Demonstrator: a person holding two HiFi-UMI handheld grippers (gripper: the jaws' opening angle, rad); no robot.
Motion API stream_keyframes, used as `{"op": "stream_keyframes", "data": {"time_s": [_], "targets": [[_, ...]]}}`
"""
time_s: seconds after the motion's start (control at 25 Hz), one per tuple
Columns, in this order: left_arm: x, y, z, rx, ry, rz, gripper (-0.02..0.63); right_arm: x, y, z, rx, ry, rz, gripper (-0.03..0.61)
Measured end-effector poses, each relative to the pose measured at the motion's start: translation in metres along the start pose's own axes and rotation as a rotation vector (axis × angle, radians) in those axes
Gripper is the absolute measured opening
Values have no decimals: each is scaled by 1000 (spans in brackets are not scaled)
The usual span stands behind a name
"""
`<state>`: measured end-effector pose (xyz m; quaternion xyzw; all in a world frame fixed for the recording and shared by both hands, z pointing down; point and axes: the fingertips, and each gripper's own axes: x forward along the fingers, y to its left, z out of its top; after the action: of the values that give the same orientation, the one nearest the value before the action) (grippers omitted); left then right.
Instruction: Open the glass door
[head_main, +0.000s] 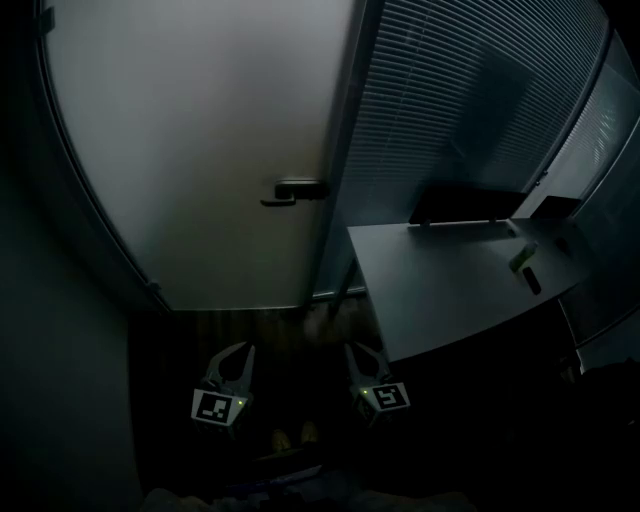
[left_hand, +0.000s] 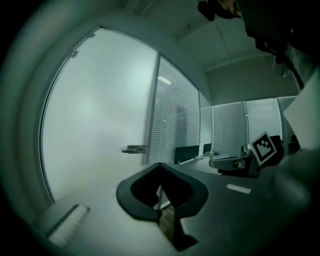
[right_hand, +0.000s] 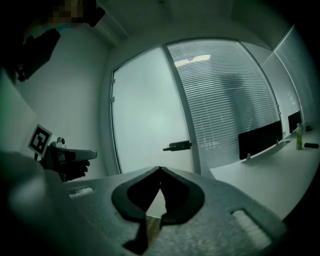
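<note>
The frosted glass door (head_main: 200, 150) stands closed ahead of me, with a dark lever handle (head_main: 295, 190) at its right edge. The handle also shows small in the left gripper view as a lever (left_hand: 134, 149) and in the right gripper view as a lever (right_hand: 177, 146). My left gripper (head_main: 233, 350) and right gripper (head_main: 358, 350) hang low, side by side, well short of the door. Each has its tips together with nothing between them: left gripper (left_hand: 160, 164), right gripper (right_hand: 160, 168). Neither touches the handle.
A glass partition with slatted blinds (head_main: 450, 90) runs right of the door. A pale desk (head_main: 450, 290) juts in from the right, carrying a dark screen (head_main: 465, 205) and a small greenish bottle (head_main: 522, 258). A plain wall (head_main: 60, 380) closes the left. The room is dim.
</note>
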<state>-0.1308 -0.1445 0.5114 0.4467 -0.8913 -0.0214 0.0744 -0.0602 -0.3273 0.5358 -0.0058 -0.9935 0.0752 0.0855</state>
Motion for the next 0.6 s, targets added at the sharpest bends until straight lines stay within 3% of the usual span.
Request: {"op": "stream_keyframes", "data": {"time_s": [0.44,0.6], "targets": [[-10,6,-3,101,44,0,3,-5,15,2,19,-16,-24,3],[18,18,-11,121,39,-8,5,19,-1,-4,16,-16,-38,2]]}}
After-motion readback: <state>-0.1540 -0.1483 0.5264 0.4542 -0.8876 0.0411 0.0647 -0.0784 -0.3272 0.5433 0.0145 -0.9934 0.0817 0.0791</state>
